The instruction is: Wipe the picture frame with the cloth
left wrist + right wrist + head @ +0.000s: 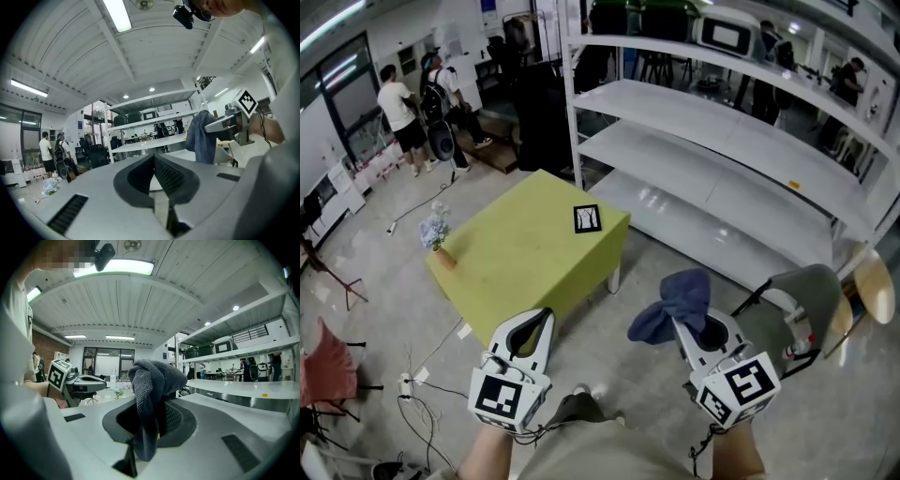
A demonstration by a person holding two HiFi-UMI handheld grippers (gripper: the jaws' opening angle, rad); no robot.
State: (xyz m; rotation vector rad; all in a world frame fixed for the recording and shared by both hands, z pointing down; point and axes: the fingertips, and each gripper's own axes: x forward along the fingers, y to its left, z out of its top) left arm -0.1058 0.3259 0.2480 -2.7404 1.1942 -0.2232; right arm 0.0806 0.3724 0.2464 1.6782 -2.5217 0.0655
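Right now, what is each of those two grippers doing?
Left gripper: closed, nothing in it.
Right gripper: closed on the cloth.

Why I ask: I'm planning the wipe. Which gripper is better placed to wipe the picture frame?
Right. The right gripper is shut on the cloth; the left gripper is shut and empty. The picture frame lies on the green table, ahead of both.
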